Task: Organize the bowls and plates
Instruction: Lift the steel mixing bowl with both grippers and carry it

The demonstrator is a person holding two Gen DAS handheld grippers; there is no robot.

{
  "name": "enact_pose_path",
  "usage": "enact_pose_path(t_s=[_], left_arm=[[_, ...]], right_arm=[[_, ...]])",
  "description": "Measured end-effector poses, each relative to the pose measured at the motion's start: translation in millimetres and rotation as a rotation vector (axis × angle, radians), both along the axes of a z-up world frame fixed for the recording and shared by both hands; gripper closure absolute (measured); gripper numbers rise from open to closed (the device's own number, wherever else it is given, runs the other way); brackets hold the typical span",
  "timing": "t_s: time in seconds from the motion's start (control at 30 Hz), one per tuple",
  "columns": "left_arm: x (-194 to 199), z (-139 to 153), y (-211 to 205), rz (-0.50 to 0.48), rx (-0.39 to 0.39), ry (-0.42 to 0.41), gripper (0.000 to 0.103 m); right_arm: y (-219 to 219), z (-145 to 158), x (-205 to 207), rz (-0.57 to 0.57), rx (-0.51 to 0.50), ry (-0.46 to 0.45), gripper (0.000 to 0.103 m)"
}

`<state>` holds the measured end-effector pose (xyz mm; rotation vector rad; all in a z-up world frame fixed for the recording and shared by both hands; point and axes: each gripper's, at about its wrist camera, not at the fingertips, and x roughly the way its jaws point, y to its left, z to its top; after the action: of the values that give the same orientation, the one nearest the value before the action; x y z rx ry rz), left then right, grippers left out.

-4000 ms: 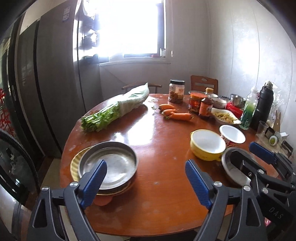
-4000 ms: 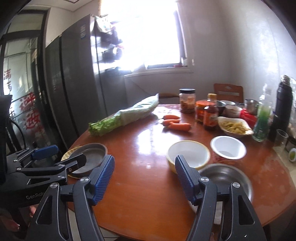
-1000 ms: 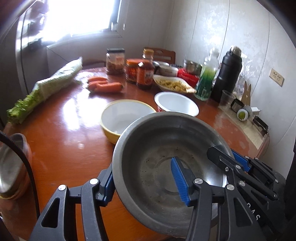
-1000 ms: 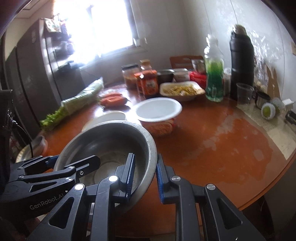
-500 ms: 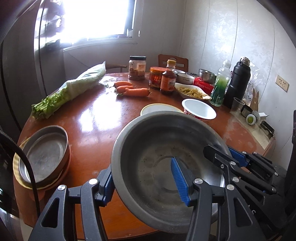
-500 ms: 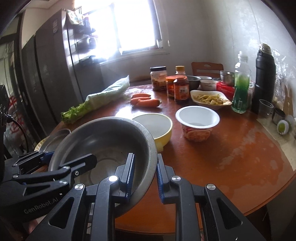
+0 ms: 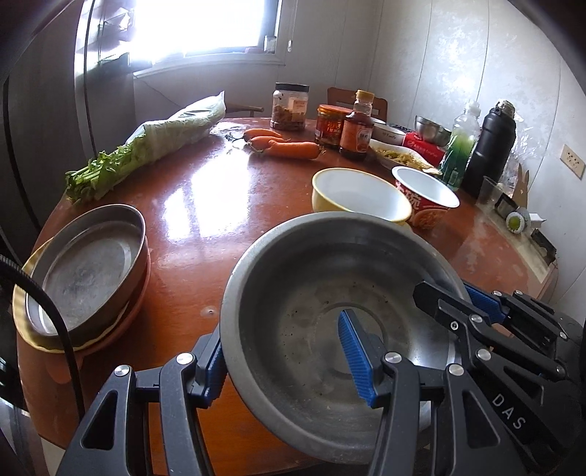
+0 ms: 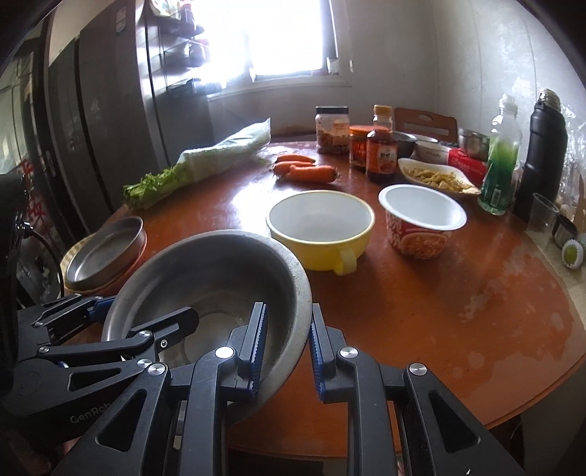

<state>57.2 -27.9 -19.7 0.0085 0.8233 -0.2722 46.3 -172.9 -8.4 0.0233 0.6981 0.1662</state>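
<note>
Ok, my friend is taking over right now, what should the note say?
Left tool and right tool: both shut on the metal bowl, one finger inside the rim, one outside.
Metal dish sits stacked on plates at the table's left edge.
Yellow bowl and noodle cup stand side by side mid-table.
Left: probably group the bowls.

A round reddish-brown bench (image 7: 219, 205) is lit by a bright window (image 7: 197, 25). Pale panelled walls (image 7: 439, 66), a dark cabinet (image 8: 110, 128) and 1 wooden chair (image 8: 426, 122) are seen behind.
</note>
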Motion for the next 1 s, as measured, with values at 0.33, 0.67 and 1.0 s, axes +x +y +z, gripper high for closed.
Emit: enact_pose_path(t_s=[0.33,0.67,1.0], left_arm=[[7,-10,-2,0.008,0.008,0.025,0.047],[12,-13,-7,0.013,0.027,0.024,0.047],[20,-16,-18,0.006,0.048,0.006,0.047]], right_arm=[[0,-13,8,0.006,0.011,0.037,0.081],[-4,-19,12,0.001,0.029,0.05,0.081],[-16,-21,15,-0.022,0.076,0.039,0.08]])
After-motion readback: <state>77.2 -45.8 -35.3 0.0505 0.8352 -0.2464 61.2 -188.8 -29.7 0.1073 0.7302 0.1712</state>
